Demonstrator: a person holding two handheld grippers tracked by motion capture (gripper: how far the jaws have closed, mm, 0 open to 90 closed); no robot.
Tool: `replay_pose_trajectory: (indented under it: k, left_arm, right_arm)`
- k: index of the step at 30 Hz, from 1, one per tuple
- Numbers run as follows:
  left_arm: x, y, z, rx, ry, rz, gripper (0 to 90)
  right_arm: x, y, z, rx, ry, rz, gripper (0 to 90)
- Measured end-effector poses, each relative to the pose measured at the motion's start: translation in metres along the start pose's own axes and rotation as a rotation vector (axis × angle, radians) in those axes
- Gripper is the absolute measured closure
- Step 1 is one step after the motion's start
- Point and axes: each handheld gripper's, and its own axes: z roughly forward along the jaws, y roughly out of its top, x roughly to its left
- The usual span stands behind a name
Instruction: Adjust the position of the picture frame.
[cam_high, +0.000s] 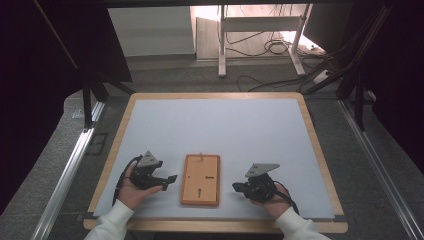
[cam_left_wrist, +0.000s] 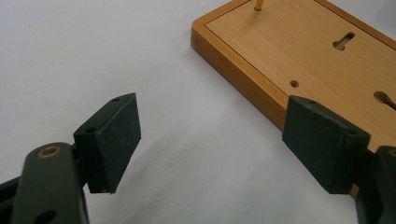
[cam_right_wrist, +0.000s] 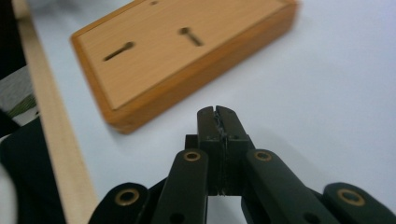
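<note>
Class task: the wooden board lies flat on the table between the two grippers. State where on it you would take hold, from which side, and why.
Grip the wooden board across its thick long edge nearest the left gripper, coming in level from that side. It lies flat, so only the raised rim probably offers the pads a bite. The left jaws stand open beside it; the right gripper is shut.
</note>
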Motion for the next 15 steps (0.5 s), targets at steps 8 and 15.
replay_pose_trajectory:
  k: [8,15]
  left_arm:
    - [-0.002,0.0,0.001,0.009,0.014,0.018,19.5]
    - [-0.004,0.003,0.004,0.016,0.015,0.028,19.5]
  right_arm:
    - [-0.023,-0.019,-0.025,-0.042,-0.126,0.01,86.3]
    - [-0.035,-0.029,-0.041,-0.08,-0.165,0.026,86.4]
